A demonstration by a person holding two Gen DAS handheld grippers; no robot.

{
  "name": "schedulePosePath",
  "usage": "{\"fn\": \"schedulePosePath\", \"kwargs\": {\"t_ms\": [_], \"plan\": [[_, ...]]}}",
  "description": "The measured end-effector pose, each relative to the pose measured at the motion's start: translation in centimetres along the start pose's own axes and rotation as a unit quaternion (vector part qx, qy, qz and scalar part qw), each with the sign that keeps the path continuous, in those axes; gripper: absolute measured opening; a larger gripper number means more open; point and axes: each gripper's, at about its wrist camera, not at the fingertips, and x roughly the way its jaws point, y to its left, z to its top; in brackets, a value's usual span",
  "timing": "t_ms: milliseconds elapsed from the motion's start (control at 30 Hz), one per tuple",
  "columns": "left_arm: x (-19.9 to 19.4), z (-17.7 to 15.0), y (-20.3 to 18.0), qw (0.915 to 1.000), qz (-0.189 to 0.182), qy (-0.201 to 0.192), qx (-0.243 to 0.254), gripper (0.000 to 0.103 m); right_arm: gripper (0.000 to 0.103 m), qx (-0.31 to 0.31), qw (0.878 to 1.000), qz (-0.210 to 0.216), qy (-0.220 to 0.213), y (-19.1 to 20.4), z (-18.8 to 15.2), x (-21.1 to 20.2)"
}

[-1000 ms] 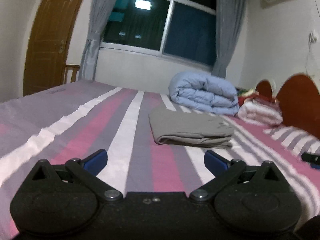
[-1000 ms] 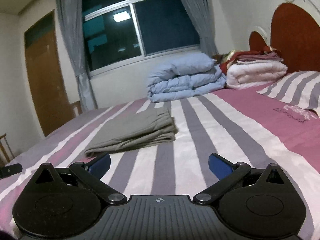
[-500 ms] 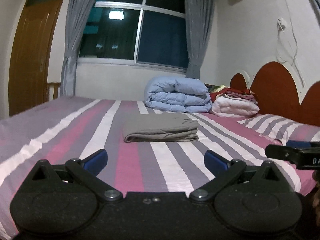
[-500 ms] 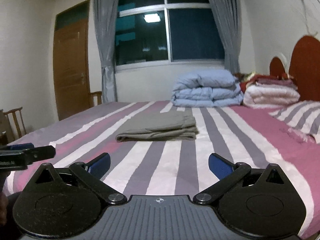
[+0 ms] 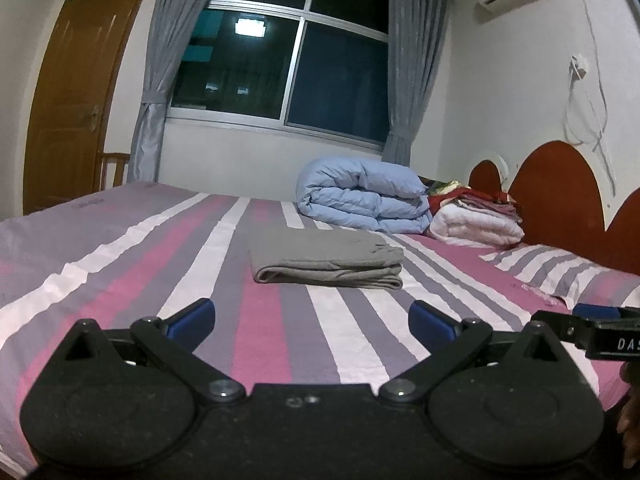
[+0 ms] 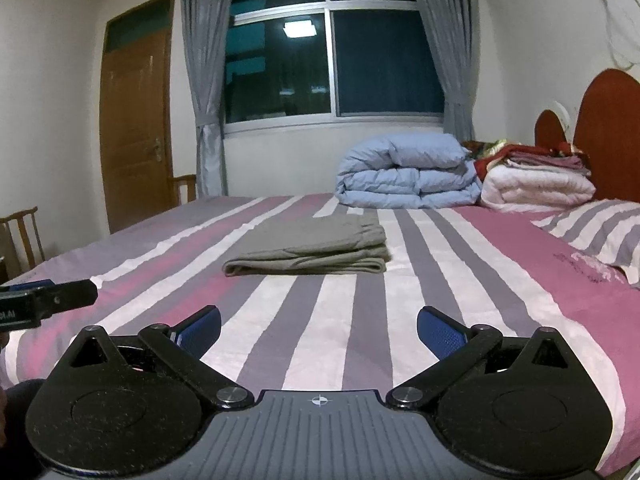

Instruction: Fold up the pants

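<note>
Grey pants (image 5: 326, 256) lie folded in a flat, layered rectangle on the striped bed (image 5: 120, 264), about mid-width, well back from the near edge and short of the far edge. Fold edge faces the cameras; the waistband end looks to be on the right, not certain. Left gripper (image 5: 311, 314) hovers over the near edge, blue fingers (image 5: 191, 316) spread wide, nothing between them, well apart from the pants. Right gripper (image 6: 319, 324) likewise: jaws spread, empty, low over the near edge, pants ahead of it. Each gripper shows at the margin of the other's view, side by side. At the far edge, toward the headboard (image 5: 556, 188) corner, a light blue duvet (image 5: 364, 196) sits folded in a thick roll; just beside it a white quilt (image 5: 476, 224) with red and mauve cloths (image 5: 484, 200) stacked on top. A striped pillow (image 6: 604, 228) lies along the headboard edge. Behind the bed: dark window (image 6: 332, 60), grey curtains (image 6: 204, 60), wooden door (image 6: 136, 128), chair (image 6: 22, 232) by the wall.
</note>
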Motion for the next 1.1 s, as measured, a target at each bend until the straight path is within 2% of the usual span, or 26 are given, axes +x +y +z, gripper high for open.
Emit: {"fn": "schedulePosePath", "kwargs": {"t_ms": [200, 400, 767, 1100], "plan": [[-0.18, 0.05, 0.57, 0.9998, 0.001, -0.002, -0.021, 0.097, 0.103, -0.010, 1.000, -0.002, 0.001, 0.31, -0.07, 0.27], [-0.18, 0.05, 0.65, 0.9998, 0.000, -0.002, -0.020, 0.097, 0.103, -0.010, 1.000, -0.001, 0.001, 0.23, -0.11, 0.34], [-0.02, 0.17, 0.15, 1.0000, -0.002, 0.002, 0.009, 0.097, 0.103, 0.002, 1.000, 0.000, -0.002, 0.14, 0.02, 0.40], [0.12, 0.14, 0.02, 0.9999, -0.006, 0.005, 0.015, 0.097, 0.103, 0.007, 1.000, 0.000, -0.003, 0.03, 0.10, 0.39]]}}
